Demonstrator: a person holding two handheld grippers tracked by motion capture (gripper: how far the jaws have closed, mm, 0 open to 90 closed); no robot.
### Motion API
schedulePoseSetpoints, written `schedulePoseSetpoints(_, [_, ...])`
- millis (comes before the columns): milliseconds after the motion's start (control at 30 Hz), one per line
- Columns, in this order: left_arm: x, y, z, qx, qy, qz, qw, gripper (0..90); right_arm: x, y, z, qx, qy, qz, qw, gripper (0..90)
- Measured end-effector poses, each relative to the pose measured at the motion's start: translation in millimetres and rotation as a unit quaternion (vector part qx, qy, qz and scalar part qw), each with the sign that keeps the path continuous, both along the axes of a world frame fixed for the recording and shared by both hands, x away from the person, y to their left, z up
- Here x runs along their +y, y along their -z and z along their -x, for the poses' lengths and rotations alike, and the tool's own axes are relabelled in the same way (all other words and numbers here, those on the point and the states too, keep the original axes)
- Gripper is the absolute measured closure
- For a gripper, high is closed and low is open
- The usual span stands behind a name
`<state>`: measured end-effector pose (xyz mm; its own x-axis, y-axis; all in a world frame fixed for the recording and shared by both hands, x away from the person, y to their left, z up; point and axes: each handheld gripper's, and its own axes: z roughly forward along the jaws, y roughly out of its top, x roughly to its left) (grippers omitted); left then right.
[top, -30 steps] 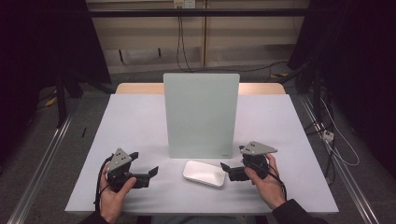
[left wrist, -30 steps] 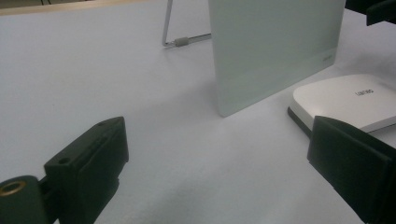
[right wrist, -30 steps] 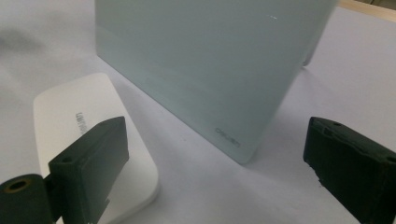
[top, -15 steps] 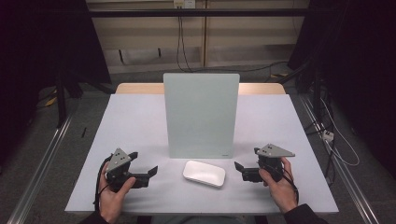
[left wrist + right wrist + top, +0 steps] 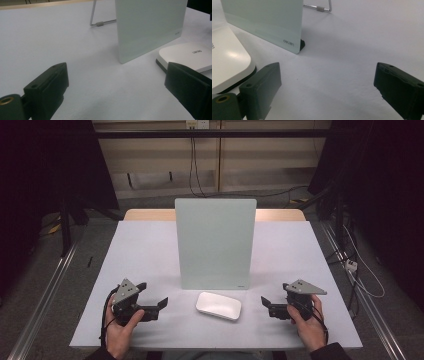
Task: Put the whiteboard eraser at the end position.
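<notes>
I take the pale green upright rectangular board (image 5: 215, 243) as my landmark. Just in front of its lower edge, lying flat on the white tabletop (image 5: 150, 245), is the white rounded slab with a dark underside (image 5: 219, 305), apart from the board by a narrow strip of table. My left gripper (image 5: 159, 304) sits to the left of that slab and my right gripper (image 5: 266, 305) to its right, both a little nearer me than the board's foot, both with jaws spread wide and nothing between them.

I judge this as the approach step: neither claw touches the slab, and both point inward at it. The next move, I think, calls for bringing one claw in low along the table so its jaws straddle the slab's thin edge; the rounded, glossy top looks likely to slip.

The left gripper view shows grey lettering on the slab's top and a metal wire stand (image 5: 97, 17) propping the board from behind, which the high view hides. The right gripper view shows a small logo on the board's lower corner and a black foot (image 5: 302, 43) under it.
</notes>
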<state>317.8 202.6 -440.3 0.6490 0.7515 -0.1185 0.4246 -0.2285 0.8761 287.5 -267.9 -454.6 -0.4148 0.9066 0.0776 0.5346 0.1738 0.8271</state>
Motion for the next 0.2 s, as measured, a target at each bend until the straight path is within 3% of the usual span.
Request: schedulePoseSetpoints(200, [-0.2,0.1,-0.4,0.002,-0.001,-0.002,1.0000,5.3,-0.4,0.7,-0.8,-0.002,0.004,0.002,1.0000,8.0])
